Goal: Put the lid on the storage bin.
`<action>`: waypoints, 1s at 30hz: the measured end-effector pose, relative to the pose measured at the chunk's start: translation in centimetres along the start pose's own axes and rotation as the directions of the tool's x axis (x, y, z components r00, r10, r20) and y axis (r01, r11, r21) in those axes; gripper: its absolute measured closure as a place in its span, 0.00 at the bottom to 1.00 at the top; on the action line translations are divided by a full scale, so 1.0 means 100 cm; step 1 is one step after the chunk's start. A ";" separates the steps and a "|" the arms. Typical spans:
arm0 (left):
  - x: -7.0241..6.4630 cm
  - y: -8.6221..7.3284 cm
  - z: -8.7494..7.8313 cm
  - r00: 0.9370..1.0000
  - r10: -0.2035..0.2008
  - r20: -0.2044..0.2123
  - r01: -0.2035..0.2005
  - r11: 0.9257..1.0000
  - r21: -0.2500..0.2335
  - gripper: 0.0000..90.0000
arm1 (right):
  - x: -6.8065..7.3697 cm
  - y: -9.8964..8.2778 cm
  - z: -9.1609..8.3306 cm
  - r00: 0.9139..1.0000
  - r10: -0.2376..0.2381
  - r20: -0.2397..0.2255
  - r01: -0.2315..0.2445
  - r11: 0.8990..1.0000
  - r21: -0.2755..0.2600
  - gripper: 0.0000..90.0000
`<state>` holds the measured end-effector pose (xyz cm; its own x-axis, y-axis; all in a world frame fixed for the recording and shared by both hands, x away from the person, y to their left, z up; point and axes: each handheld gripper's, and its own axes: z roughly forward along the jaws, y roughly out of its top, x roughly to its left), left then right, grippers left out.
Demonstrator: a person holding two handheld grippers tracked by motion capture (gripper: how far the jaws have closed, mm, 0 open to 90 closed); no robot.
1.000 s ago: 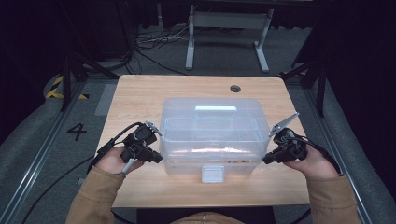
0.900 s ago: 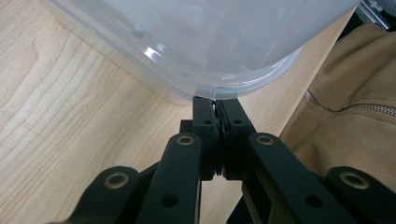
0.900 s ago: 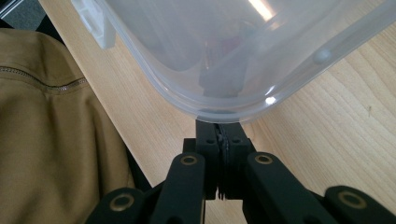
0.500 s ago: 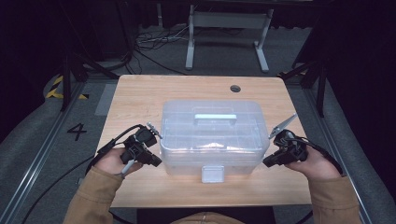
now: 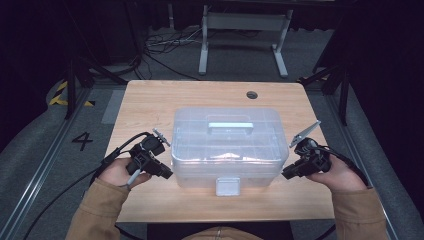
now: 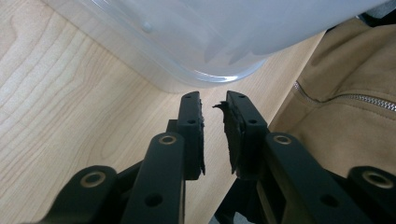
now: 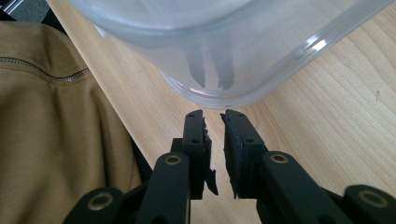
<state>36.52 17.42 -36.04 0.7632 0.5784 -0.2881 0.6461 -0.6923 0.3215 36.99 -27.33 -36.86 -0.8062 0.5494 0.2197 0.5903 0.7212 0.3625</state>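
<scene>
Translucent plastic storage box (image 5: 228, 145) with domed lid, flat top handle (image 5: 230, 125) and front latch (image 5: 227, 186): stood at the centre of the light wooden table (image 5: 150, 102). Left gripper (image 5: 167, 175), black, 2 jaws: lay at the box's 8 o'clock corner, tips just beside the wall; jaws stood nearly together with a narrow gap, holding nothing. Right gripper (image 5: 285, 175), black, 2 jaws: lay at the box's 4 o'clock corner, tips just short of the rounded base; jaws likewise a narrow slit apart, empty. Tan jacket sleeves (image 5: 95, 212): entered at 6 o'clock.
</scene>
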 end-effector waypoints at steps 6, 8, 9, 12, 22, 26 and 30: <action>0.003 -0.005 -0.008 1.000 -0.024 -0.009 0.023 0.999 -0.042 0.81 | -0.003 -0.003 -0.011 1.000 0.008 0.004 -0.008 0.999 -0.049 0.81; 0.003 -0.008 -0.012 0.999 -0.038 -0.017 0.037 0.997 -0.063 0.81 | -0.004 -0.004 -0.016 1.000 0.010 0.010 -0.010 0.997 -0.072 0.79; 0.004 -0.010 -0.015 0.999 -0.044 -0.023 0.042 0.996 -0.083 0.80 | -0.005 -0.005 -0.018 1.000 0.011 0.015 -0.010 0.997 -0.082 0.78; 0.005 -0.012 -0.020 0.998 -0.055 -0.031 0.051 0.992 -0.116 0.79 | -0.007 -0.006 -0.024 0.999 0.018 0.027 -0.015 0.994 -0.112 0.76; 0.012 -0.027 -0.037 0.987 -0.137 -0.082 0.110 0.956 -0.273 0.78 | -0.018 -0.009 -0.042 0.996 0.063 0.067 -0.042 0.960 -0.278 0.70; 0.018 -0.031 -0.041 0.982 -0.166 -0.092 0.128 0.937 -0.325 0.76 | -0.023 -0.013 -0.048 0.991 0.099 0.086 -0.064 0.939 -0.337 0.70; 0.023 -0.034 -0.044 0.975 -0.193 -0.109 0.140 0.917 -0.373 0.75 | -0.029 -0.017 -0.052 0.986 0.137 0.099 -0.088 0.916 -0.390 0.67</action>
<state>36.11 23.02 -33.85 0.6207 0.7449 -0.2445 0.7043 -0.3928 0.5913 38.09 -32.37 -33.43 -0.7098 0.6820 0.1762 0.5959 0.4480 0.6664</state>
